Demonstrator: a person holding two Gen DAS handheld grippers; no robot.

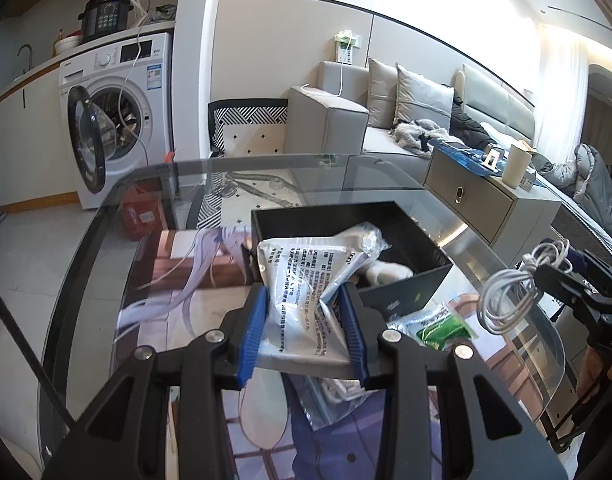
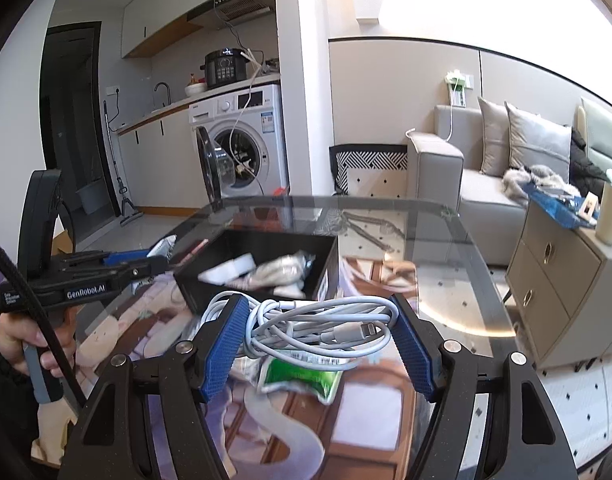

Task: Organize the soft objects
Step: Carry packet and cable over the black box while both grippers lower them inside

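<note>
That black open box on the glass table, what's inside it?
The black open box holds a white flat block and clear plastic bags of pale items. Its floor beneath them is covered, and the near wall hides the front corner.

Open-topped black rectangular box (image 2: 326, 268) mid glass counter (image 2: 446, 240), part filled, bare glass to its far and right sides, green-and-white plastic packet (image 2: 301, 376) lying near, below the grippers.
</note>
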